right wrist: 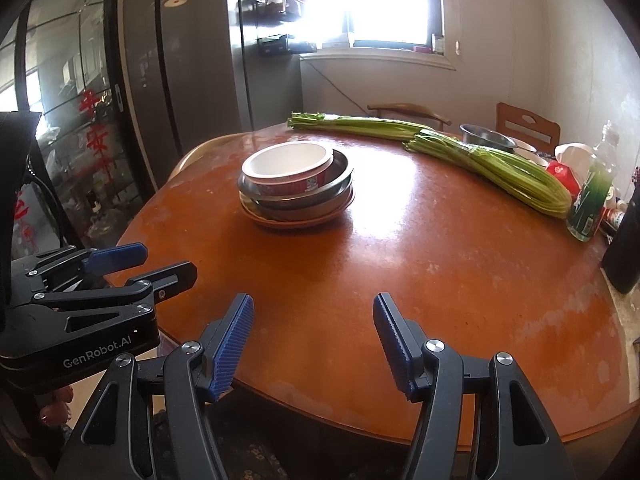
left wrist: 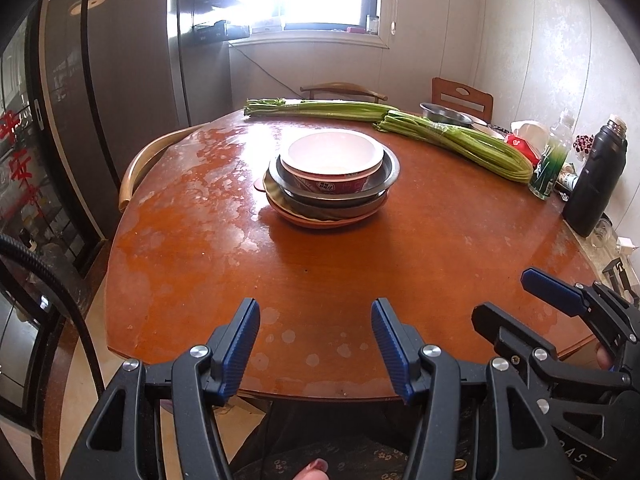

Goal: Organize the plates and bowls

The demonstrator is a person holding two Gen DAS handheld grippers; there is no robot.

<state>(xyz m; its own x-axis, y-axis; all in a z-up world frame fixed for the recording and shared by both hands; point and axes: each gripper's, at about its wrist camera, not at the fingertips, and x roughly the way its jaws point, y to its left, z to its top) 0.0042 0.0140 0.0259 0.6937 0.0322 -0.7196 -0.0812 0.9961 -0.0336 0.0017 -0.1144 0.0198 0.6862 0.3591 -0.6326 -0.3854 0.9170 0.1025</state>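
Both the left gripper (left wrist: 314, 344) and the right gripper (right wrist: 314, 340) hang spread and empty over the near edge of the table (left wrist: 340, 272). The stack of bowls and plates (left wrist: 332, 180) sits mid-table, well apart from both. Only the left wrist view shows the black flask (left wrist: 596, 180) whole; the right wrist view cuts it off.

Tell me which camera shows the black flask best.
The left wrist view: the black flask stands whole at the table's right edge, cap included. The right wrist view catches only a dark sliver of it, cut off by the picture's edge.
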